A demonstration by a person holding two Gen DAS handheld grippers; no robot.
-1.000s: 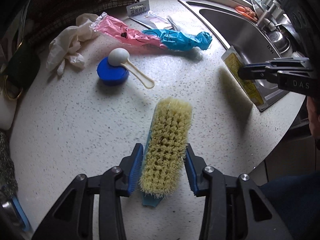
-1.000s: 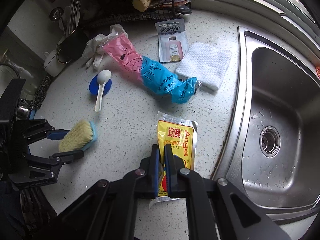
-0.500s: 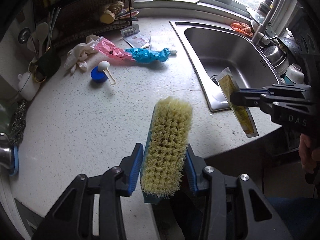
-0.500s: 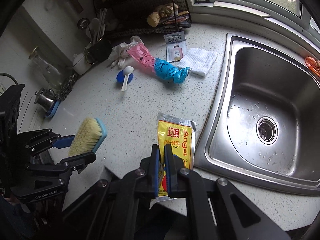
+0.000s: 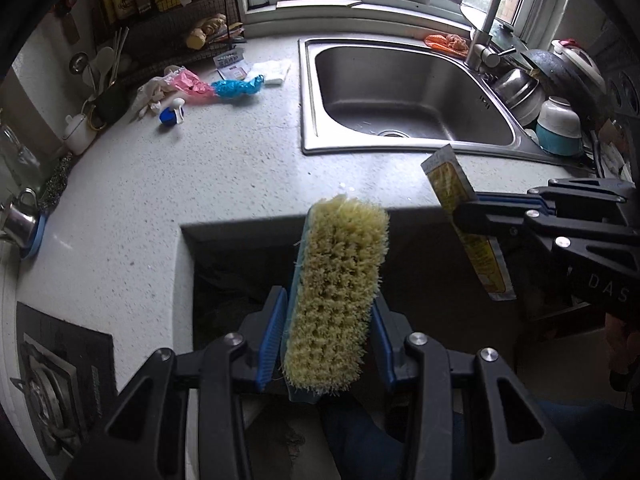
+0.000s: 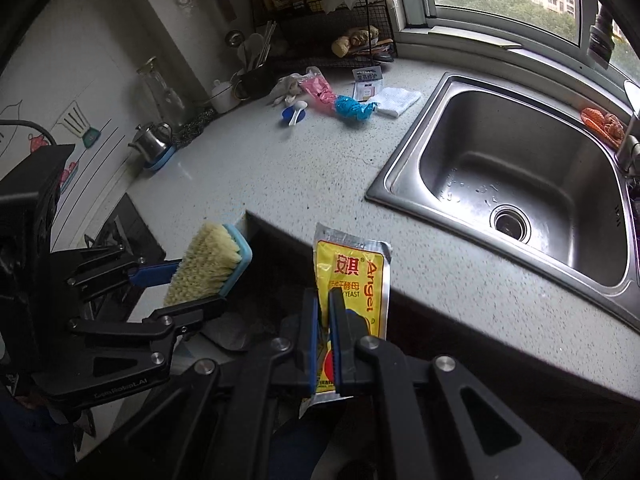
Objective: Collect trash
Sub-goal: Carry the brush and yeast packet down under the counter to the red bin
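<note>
My left gripper (image 5: pixel 329 336) is shut on a scrub brush (image 5: pixel 340 288) with yellow bristles and a blue back, held off the counter's front edge over a dark gap. It also shows in the right wrist view (image 6: pixel 208 266). My right gripper (image 6: pixel 325 340) is shut on a yellow yeast packet (image 6: pixel 352 280), also held off the counter edge; the packet shows in the left wrist view (image 5: pixel 464 220). More trash lies far back on the counter: a pink wrapper (image 5: pixel 188 82), a blue wrapper (image 5: pixel 236 88) and a small sachet (image 5: pixel 232 65).
The steel sink (image 5: pixel 400 92) is to the right with a faucet (image 5: pixel 480 8) and stacked pots and bowls beyond. A blue lid with a white scoop (image 5: pixel 172 112), a white cloth (image 5: pixel 274 70), a wire rack (image 5: pixel 180 36) and a kettle (image 6: pixel 152 142) stand on the speckled counter (image 5: pixel 200 168).
Both grippers pulled back and up from the counter, carrying the brush and the packet past its front edge. The counter items now look much farther away.
</note>
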